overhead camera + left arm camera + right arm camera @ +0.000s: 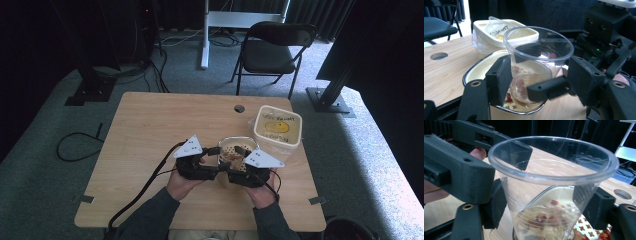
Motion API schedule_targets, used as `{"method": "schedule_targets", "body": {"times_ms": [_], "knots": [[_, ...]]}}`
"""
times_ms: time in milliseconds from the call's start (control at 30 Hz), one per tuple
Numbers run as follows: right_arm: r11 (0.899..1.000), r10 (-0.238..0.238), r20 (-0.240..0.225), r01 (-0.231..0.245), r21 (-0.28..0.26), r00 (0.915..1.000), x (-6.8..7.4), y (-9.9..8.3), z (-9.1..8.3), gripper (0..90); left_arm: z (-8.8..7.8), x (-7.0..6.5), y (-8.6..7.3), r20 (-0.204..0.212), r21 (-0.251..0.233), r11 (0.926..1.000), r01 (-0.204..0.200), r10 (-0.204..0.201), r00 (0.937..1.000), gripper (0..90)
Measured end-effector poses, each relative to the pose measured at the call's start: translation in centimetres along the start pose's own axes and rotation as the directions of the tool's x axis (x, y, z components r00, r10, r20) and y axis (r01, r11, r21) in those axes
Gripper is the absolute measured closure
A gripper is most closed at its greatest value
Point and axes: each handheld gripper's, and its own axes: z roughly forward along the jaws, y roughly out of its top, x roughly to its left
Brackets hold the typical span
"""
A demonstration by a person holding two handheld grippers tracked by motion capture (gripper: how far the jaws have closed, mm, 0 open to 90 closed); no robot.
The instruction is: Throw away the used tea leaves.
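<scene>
Table: a light wooden top (150, 130) with rounded corners; a round cable hole (239, 108) sits near the far edge.
Clear plastic cup: the cup (536, 62) stands upright inside the dish, toward the near right part of the table; its open rim shows whole in the right gripper view (554, 180).
Dish: a shallow rounded-square dish (484, 67) with a dark metal rim and a cream inside printed with small red-brown figures; the cup's base rests in it.
Left gripper: the left gripper (537, 80) has its jaws on either side of the cup, one pad pressed to the cup wall and the other at its far side, so it is closed around the cup.
Right gripper: the right gripper (544, 205) comes from the opposite side; its jaws flank the lower cup wall and seem to touch it, holding it too.
Hands: both hands meet at the near edge of the table, the left hand (180, 182) and right hand (262, 192) close together.
Lidded tub: a cream plastic container (278, 126) with a yellow mark on its lid stands just beyond the dish, near the table's far right corner.
Open room: the whole left half of the table is bare; the right side is crowded by tub and dish.
Beyond: a black folding chair (272, 50) stands on the grey carpet past the far edge.
</scene>
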Motion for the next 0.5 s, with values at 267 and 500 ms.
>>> {"method": "schedule_targets", "body": {"times_ms": [267,500], "knots": [[1.0,0.0,0.037,0.0,-0.001,0.9993,-0.3,0.1,-0.4,36.8,-0.8,-0.1,0.3,-0.015,-0.028,0.9995,-0.012,0.012,0.9998,35.6],[1.0,0.026,0.11,-0.025,-0.017,0.9935,-2.0,0.5,-2.0,37.2,-2.4,0.6,-0.1,-0.112,-0.009,0.9993,-0.037,0.036,0.9931,34.2]]}}
